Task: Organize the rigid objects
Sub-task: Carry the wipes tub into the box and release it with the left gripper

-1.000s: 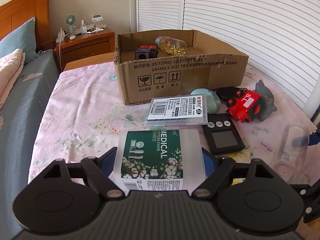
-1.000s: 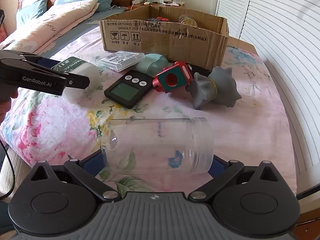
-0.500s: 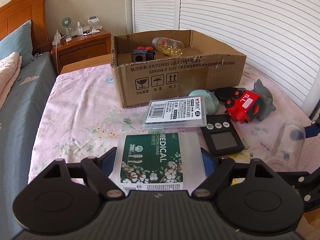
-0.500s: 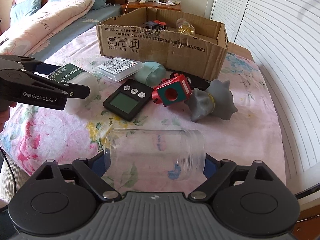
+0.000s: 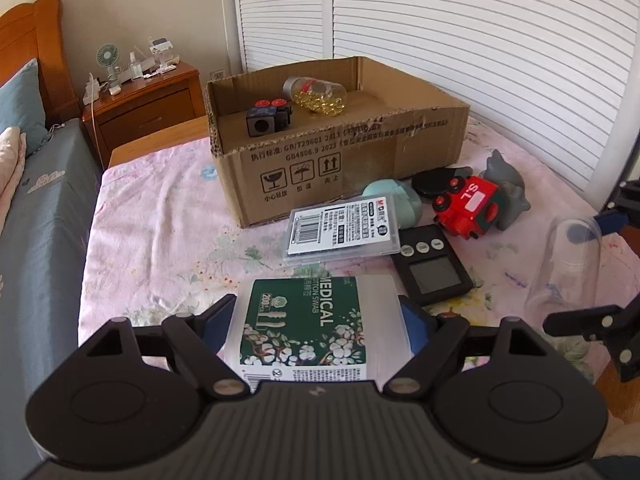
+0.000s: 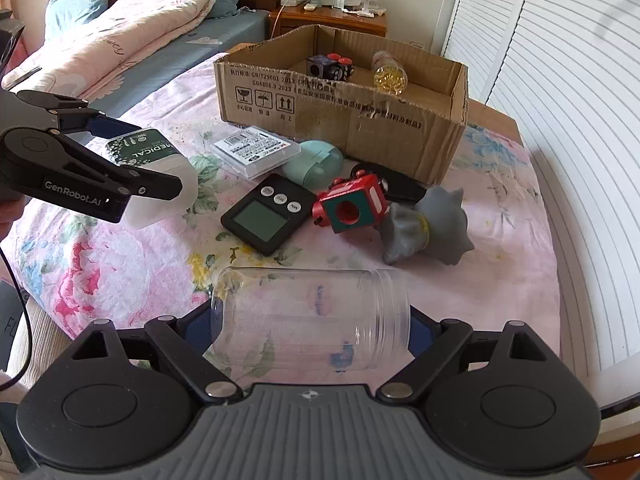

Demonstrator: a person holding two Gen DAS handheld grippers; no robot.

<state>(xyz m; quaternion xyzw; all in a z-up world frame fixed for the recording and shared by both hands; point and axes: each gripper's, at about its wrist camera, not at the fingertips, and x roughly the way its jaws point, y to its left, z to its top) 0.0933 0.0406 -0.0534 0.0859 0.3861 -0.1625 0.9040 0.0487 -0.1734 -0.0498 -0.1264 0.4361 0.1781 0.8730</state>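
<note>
Both my hands have lifted their loads off the bed: left fingers (image 5: 316, 320) pinching the swab tub (image 5: 312, 324), right fingers (image 6: 310, 320) clamping the clear jar (image 6: 308, 316). Next I carry both over the cardboard box (image 5: 360, 160).

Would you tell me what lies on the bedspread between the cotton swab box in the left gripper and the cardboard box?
A flat clear case with a barcode label lies between the cotton swab box and the cardboard box; the left wrist view shows it.
</note>
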